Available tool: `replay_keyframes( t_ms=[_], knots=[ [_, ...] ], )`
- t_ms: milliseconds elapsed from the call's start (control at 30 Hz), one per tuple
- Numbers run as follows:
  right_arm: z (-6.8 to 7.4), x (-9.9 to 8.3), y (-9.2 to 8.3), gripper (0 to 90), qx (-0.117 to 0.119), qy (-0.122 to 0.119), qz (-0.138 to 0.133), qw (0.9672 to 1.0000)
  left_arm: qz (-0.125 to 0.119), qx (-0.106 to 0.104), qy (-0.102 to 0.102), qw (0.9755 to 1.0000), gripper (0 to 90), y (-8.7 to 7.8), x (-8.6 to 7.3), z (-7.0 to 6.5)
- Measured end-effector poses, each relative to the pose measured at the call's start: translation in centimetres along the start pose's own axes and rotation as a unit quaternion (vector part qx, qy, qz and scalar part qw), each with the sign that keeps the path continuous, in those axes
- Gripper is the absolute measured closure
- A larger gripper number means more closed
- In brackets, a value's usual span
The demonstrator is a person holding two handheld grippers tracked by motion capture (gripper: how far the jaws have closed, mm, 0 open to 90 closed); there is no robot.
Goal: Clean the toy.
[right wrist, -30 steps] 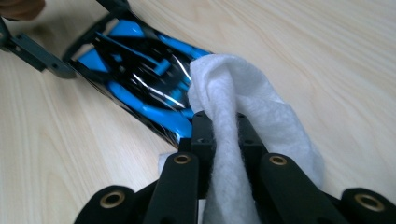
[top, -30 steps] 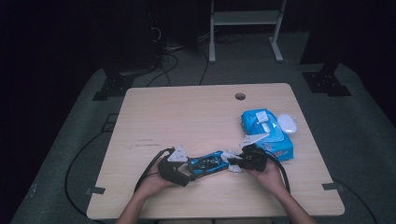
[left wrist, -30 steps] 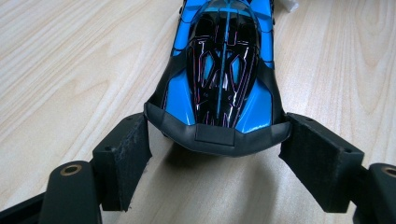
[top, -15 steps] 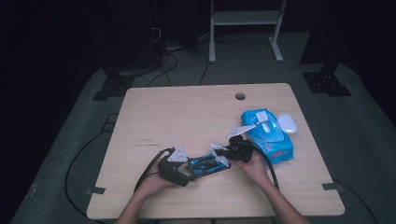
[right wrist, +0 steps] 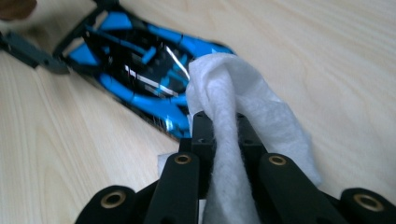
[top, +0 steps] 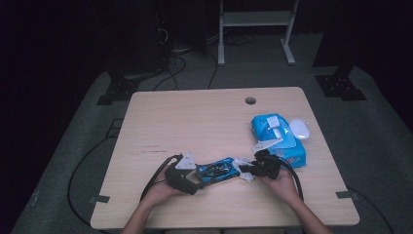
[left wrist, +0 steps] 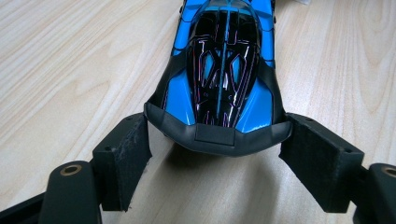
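In the lower middle of the high view a blue and black toy car (top: 217, 170) lies on the wooden table (top: 195, 126), with the left gripper (top: 192, 181) at its left end and the right gripper (top: 247, 169) at its right end. The left gripper view settles what the overhead cannot: the left gripper (left wrist: 215, 154) has its jaws spread wide, one pad on each side of the car's (left wrist: 219, 74) black end, the pads close to its corners though I cannot tell whether they touch. The car runs from there up the middle of that frame. In the high view its long axis lies roughly left to right, the right end slightly higher. The right gripper view shows the right gripper (right wrist: 224, 130) clamped on a white wipe (right wrist: 243, 140), whose bunched tip rests against the near end of the car (right wrist: 140, 70); the car slants towards the upper left. At the right of the high view sits a blue wipe pack (top: 277, 139), with a white oval object (top: 300, 128) at its upper right.
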State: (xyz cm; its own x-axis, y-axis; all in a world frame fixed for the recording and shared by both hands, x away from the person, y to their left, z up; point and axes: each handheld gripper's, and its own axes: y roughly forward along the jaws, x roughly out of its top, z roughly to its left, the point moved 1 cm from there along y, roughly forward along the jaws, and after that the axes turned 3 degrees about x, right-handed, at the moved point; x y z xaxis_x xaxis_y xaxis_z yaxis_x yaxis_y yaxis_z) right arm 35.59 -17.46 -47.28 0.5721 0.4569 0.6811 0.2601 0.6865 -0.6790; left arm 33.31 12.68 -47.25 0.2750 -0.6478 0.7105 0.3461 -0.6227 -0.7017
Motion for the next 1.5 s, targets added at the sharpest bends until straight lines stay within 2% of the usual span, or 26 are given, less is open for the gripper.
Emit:
replay_keyframes(
  t_ms=[133,233,333,400,533,700,800,967,1000,1067,1200,1367,1433,1500],
  knots=[
    [-0.5,-0.1,0.0,81.5,-0.002,0.01,-0.002,0.9999,0.0,0.0,0.0,1.0,23.9,0.0,0.0,0.0],
    [-0.4,0.2,-0.1,81.7,0.009,0.02,-0.02,0.9996,0.0,0.0,-0.001,1.0,23.9,0.0,0.0,0.0],
    [0.9,0.7,-0.2,81.7,0.02,0.0,-0.031,0.9993,-0.002,-0.001,0.0,1.0,23.9,0.1,0.1,0.0],
    [1.7,0.9,0.1,81.8,0.021,-0.016,-0.025,0.9993,-0.004,0.001,-0.001,1.0,23.9,0.2,0.1,-0.1],
    [2.8,1.5,1.0,82.0,0.025,-0.034,-0.021,0.9989,-0.001,0.002,0.0,1.0,23.9,0.1,0.1,-0.1],
    [4.3,2.2,2.4,81.9,0.042,-0.054,-0.008,0.9976,-0.001,0.001,-0.002,1.0,23.9,0.1,0.0,-0.1],
    [4.0,2.1,2.1,81.9,0.032,-0.063,-0.005,0.9975,-0.003,0.0,-0.001,1.0,24.0,0.1,0.1,-0.1],
    [2.3,1.2,0.6,82.0,0.016,-0.034,-0.025,0.999,-0.002,0.0,0.001,1.0,24.0,0.1,0.1,-0.1],
    [2.3,1.1,0.5,81.9,0.015,-0.031,-0.026,0.9991,-0.001,0.001,0.001,1.0,24.0,0.1,0.1,-0.1],
    [2.7,1.2,0.6,81.9,0.009,-0.04,-0.024,0.9989,-0.001,0.002,0.0,1.0,24.0,0.1,0.1,-0.1],
    [4.2,1.9,2.0,82.0,0.026,-0.06,-0.013,0.9978,-0.003,0.002,-0.003,1.0,23.9,0.2,0.2,-0.2],
    [6.4,3.0,4.0,82.0,0.056,-0.085,-0.01,0.9948,-0.004,0.005,-0.003,1.0,23.9,0.3,0.2,-0.2],
    [7.0,3.6,4.5,82.0,0.063,-0.089,-0.012,0.994,-0.006,0.0,-0.006,1.0,23.9,0.3,0.2,-0.1],
    [7.5,4.2,5.1,82.0,0.083,-0.082,-0.013,0.9931,-0.005,0.0,-0.006,1.0,23.9,0.4,0.2,-0.2]
  ],
)
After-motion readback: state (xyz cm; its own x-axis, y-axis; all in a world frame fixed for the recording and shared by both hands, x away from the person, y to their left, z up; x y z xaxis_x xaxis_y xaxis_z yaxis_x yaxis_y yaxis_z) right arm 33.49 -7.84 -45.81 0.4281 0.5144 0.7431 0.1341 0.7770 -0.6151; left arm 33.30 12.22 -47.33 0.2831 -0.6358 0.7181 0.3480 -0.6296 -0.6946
